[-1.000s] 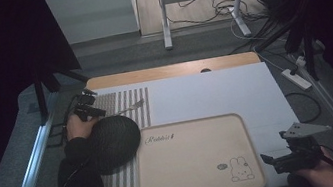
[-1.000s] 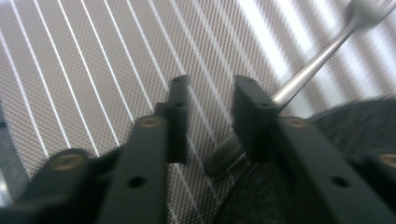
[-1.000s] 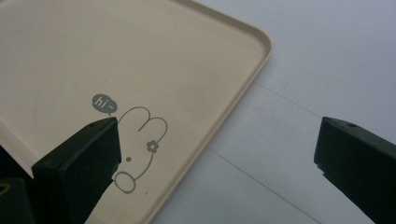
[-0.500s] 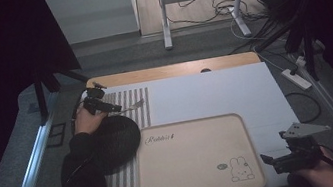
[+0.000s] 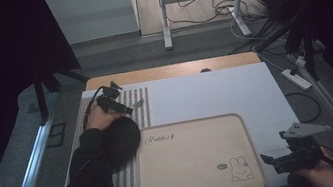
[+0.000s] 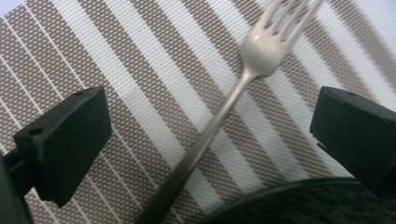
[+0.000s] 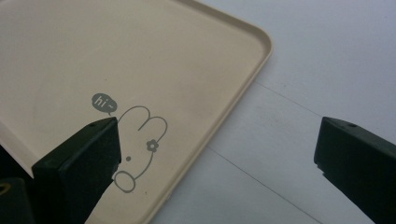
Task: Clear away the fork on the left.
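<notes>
A silver fork (image 6: 219, 121) lies on the brown-and-white striped placemat (image 6: 116, 60), its tines pointing away from me. My left gripper (image 6: 210, 135) is open just above it, one black jaw on each side of the handle and neither touching it. In the high view the left gripper (image 5: 125, 108) is at the mat's far end, with the fork's (image 5: 139, 103) tip showing past it. A dark round bowl (image 5: 121, 136) sits just behind the hand. My right gripper (image 5: 272, 161) is open at the beige rabbit tray's (image 5: 197, 169) near right corner and holds nothing.
The tray's (image 7: 140, 56) corner, with its rabbit drawing, lies under the right gripper (image 7: 215, 154), and white table (image 7: 303, 70) is beside it. The bowl's rim (image 6: 303, 205) is close under the left jaws. A wooden strip (image 5: 171, 70) edges the far side.
My left gripper has moved away from me and to the right, from beside the bowl to over the fork. The right gripper has stayed put.
</notes>
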Tool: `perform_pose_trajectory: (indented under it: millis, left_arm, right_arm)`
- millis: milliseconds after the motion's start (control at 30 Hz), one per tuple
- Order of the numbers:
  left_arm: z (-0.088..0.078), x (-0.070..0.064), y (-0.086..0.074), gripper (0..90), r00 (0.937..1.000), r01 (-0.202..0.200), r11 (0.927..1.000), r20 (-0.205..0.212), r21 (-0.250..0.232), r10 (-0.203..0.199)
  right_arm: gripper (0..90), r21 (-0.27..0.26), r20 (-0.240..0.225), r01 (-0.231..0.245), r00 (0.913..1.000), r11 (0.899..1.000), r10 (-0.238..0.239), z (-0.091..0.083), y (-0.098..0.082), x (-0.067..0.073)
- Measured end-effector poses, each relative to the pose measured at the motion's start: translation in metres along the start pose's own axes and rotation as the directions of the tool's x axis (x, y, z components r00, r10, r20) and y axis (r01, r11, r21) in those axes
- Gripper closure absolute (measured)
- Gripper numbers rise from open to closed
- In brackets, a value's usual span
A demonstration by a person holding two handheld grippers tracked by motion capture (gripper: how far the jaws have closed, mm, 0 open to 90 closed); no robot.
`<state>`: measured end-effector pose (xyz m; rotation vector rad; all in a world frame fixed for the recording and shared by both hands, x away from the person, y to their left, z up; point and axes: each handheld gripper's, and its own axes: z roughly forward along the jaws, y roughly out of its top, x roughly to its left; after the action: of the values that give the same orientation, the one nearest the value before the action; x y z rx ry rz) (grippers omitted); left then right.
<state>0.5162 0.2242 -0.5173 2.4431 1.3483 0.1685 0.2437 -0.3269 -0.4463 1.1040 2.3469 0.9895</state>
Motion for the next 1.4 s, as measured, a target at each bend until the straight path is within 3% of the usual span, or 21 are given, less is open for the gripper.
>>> perform_pose_trajectory:
  millis: [100, 167, 333, 433, 500, 533, 633, 800, 833, 1067, 1100, 1133, 1167, 1200, 1233, 1300, 1367, 1400]
  left_arm:
    - [0.005, 0.001, -0.001, 5.6, 0.9996, -0.022, 0.9995, -0.014, 0.022, 0.023]
    - [0.004, 0.001, -0.003, 10.5, 0.9991, -0.042, 0.9991, 0.000, -0.005, 0.042]
    - [0.000, 0.001, -0.005, 34.4, 0.9960, -0.089, 0.9954, 0.003, -0.036, 0.089]
    - [-0.001, 0.003, -0.011, 41.2, 0.9894, -0.141, 0.9866, 0.021, -0.082, 0.143]
    - [-0.002, 0.005, -0.013, 51.9, 0.9882, -0.149, 0.9843, 0.020, -0.095, 0.152]
    - [-0.002, 0.007, -0.014, 51.9, 0.9882, -0.149, 0.9835, 0.021, -0.103, 0.152]
    - [-0.004, 0.011, -0.018, 77.1, 0.9861, -0.162, 0.9798, 0.016, -0.117, 0.165]
    - [-0.004, 0.010, -0.017, 82.2, 0.9773, -0.206, 0.9727, 0.026, -0.106, 0.210]
    - [-0.004, 0.011, -0.017, 85.8, 0.9788, -0.195, 0.9756, 0.042, -0.100, 0.200]
    - [-0.004, 0.016, -0.019, 86.2, 0.9776, -0.189, 0.9736, 0.069, -0.129, 0.199]
    - [-0.005, 0.013, -0.018, 86.3, 0.9741, -0.219, 0.9687, 0.031, -0.116, 0.224]
    - [-0.005, 0.013, -0.018, 86.2, 0.9741, -0.219, 0.9687, 0.031, -0.116, 0.224]
    - [-0.005, 0.012, -0.017, 86.3, 0.9716, -0.236, 0.9661, -0.001, -0.106, 0.237]
    - [-0.006, 0.011, -0.018, 86.3, 0.9645, -0.263, 0.9604, -0.052, -0.093, 0.259]
    - [-0.006, 0.012, -0.018, 86.3, 0.9625, -0.267, 0.9596, -0.074, -0.089, 0.261]
    - [-0.007, 0.013, -0.019, 86.3, 0.9609, -0.271, 0.9587, -0.085, -0.087, 0.264]
    - [-0.011, 0.015, -0.022, 86.3, 0.9546, -0.278, 0.9576, -0.134, -0.076, 0.266]
    - [-0.011, 0.015, -0.022, 86.3, 0.9546, -0.278, 0.9576, -0.134, -0.076, 0.266]
  right_arm:
    - [1.3, -0.002, 0.001, -0.002, 1.0000, 1.000, 0.002, 0.000, 0.000, 0.000]
    - [1.3, -0.002, 0.002, -0.003, 1.0000, 1.000, 0.003, 0.000, 0.000, 0.000]
    - [1.3, 0.001, 0.002, -0.002, 1.0000, 1.000, 0.002, 0.000, 0.000, 0.000]
    - [1.3, -0.001, 0.004, 0.000, 1.0000, 1.000, 0.000, 0.000, 0.000, 0.000]
    - [1.2, -0.001, 0.003, 0.000, 1.0000, 1.000, 0.000, 0.000, 0.000, 0.000]
    - [1.2, -0.001, 0.003, 0.000, 1.0000, 1.000, 0.000, 0.000, 0.000, 0.000]
    - [1.2, -0.001, 0.002, 0.001, 1.0000, 1.000, -0.001, 0.000, 0.000, 0.000]
    - [1.2, -0.001, 0.001, 0.001, 1.0000, 1.000, -0.001, 0.000, 0.000, 0.000]
    - [1.3, -0.001, 0.001, 0.001, 1.0000, 1.000, -0.001, 0.000, 0.000, 0.000]
    - [1.3, -0.004, 0.000, 0.003, 1.0000, 1.000, -0.003, 0.000, 0.000, 0.000]
    - [1.2, -0.004, -0.001, 0.003, 1.0000, 1.000, -0.003, 0.000, 0.000, 0.000]
    - [1.2, -0.004, -0.001, 0.003, 1.0000, 1.000, -0.003, 0.000, 0.000, 0.000]
    - [1.3, -0.005, -0.001, 0.001, 1.0000, 1.000, -0.001, 0.000, 0.000, 0.000]
    - [1.3, -0.006, -0.001, 0.001, 1.0000, 1.000, -0.001, 0.000, 0.000, 0.000]
    - [1.3, -0.007, -0.002, 0.001, 1.0000, 1.000, -0.001, 0.000, 0.000, 0.000]
    - [1.2, -0.008, -0.002, 0.000, 1.0000, 1.000, 0.000, 0.000, 0.000, 0.000]
    - [1.3, -0.009, -0.003, 0.000, 1.0000, 1.000, 0.000, 0.000, 0.000, 0.000]
    - [1.3, -0.009, -0.003, 0.000, 1.0000, 1.000, 0.000, 0.000, 0.000, 0.000]
